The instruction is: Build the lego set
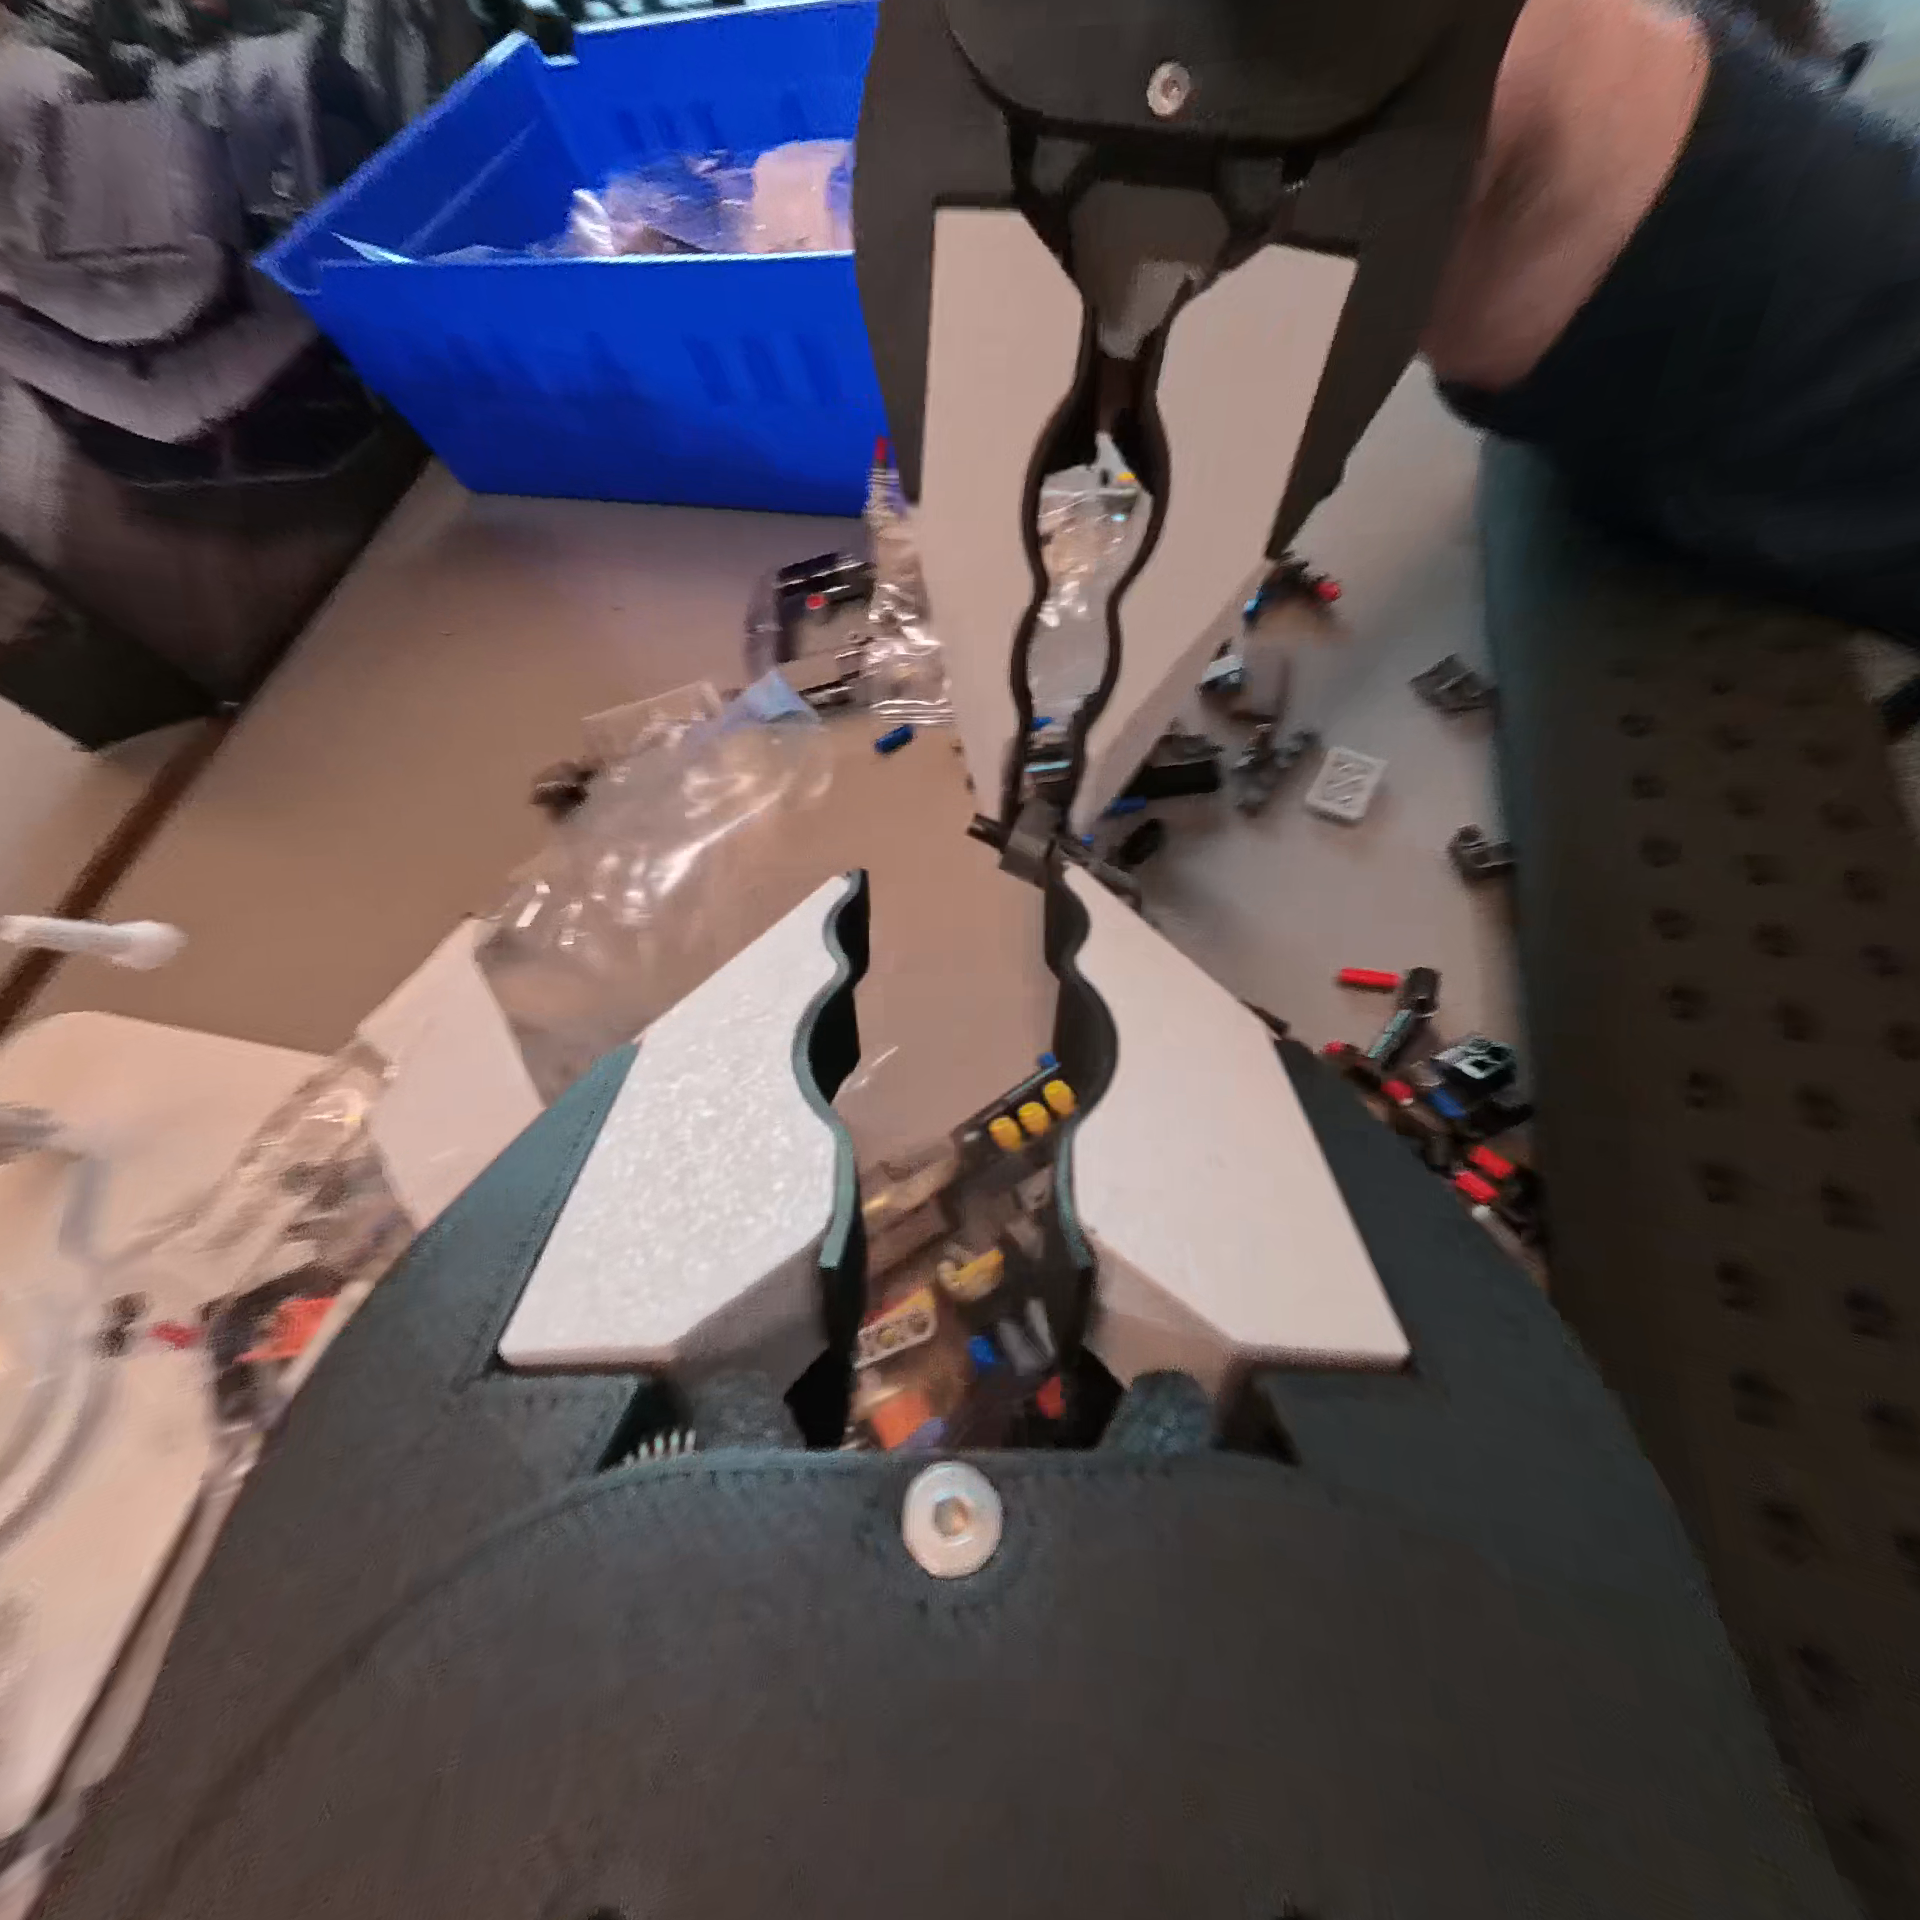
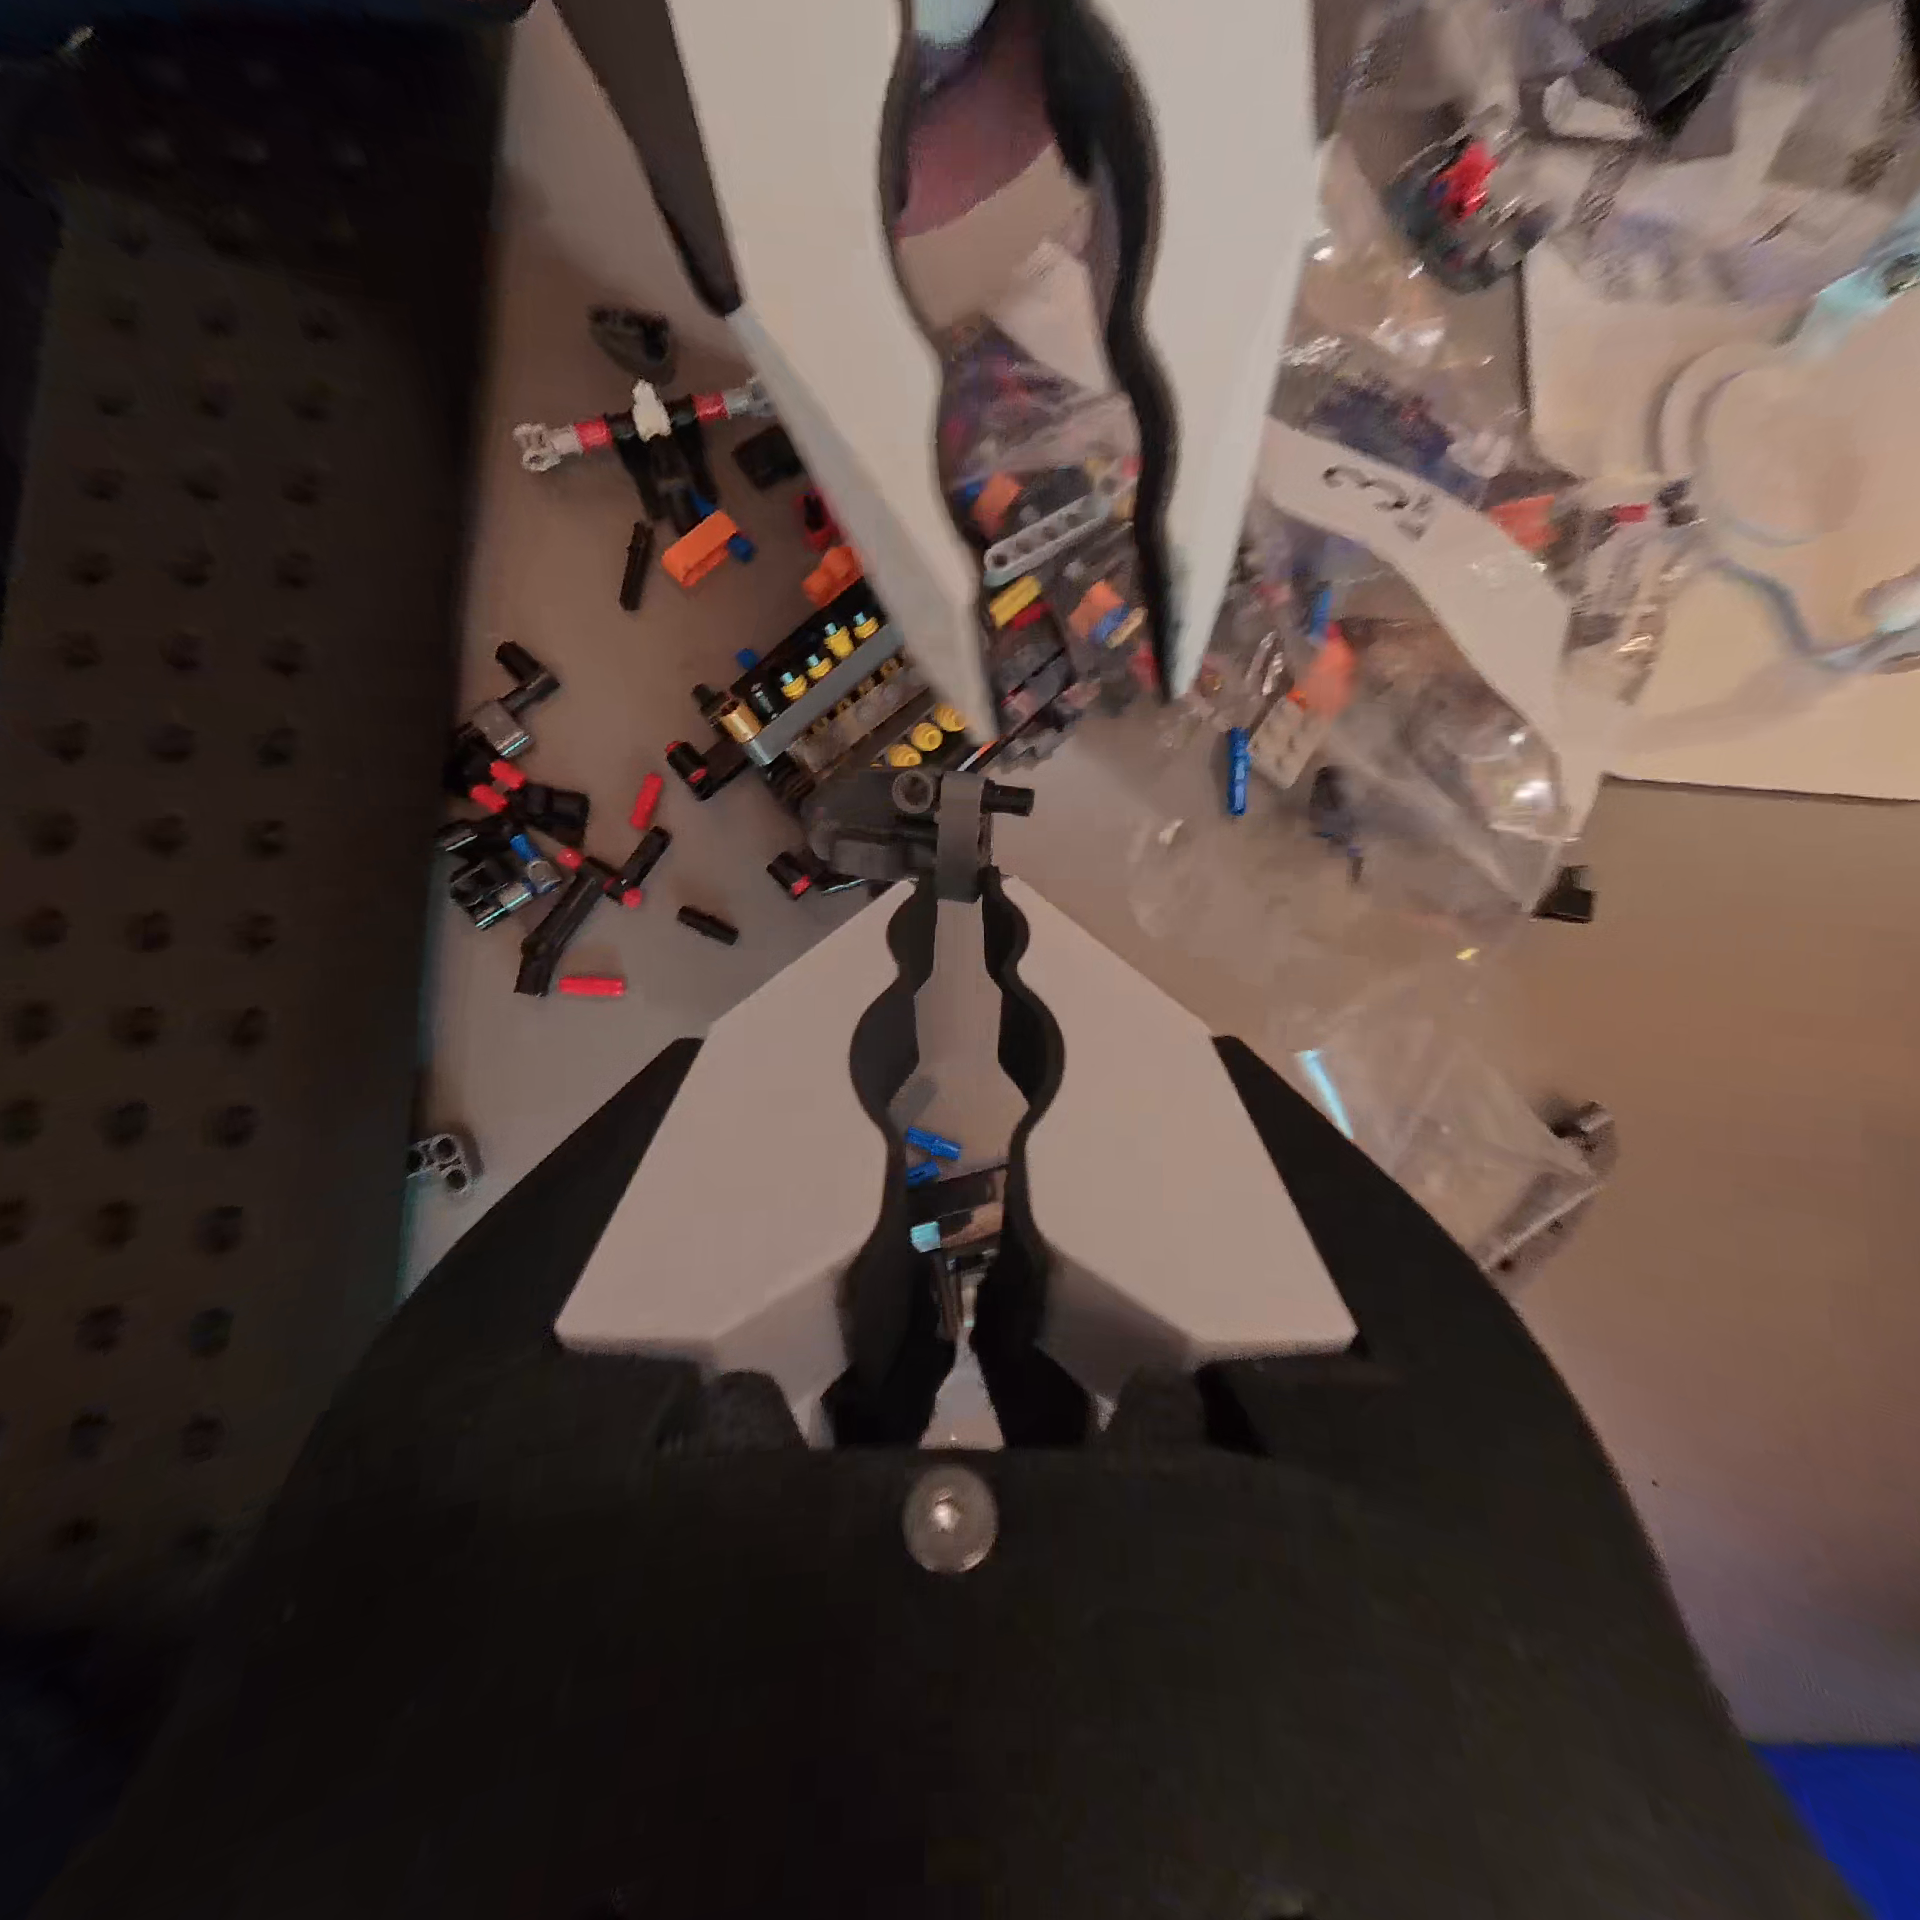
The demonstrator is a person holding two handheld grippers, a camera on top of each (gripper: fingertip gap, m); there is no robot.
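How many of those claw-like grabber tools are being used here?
2. The right gripper is shut on a dark piece above the table. The left gripper faces it tip to tip, open. No others show.

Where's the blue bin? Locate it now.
The blue bin sits upper left in the left wrist view, at the table's far end, beyond the clear plastic bags.
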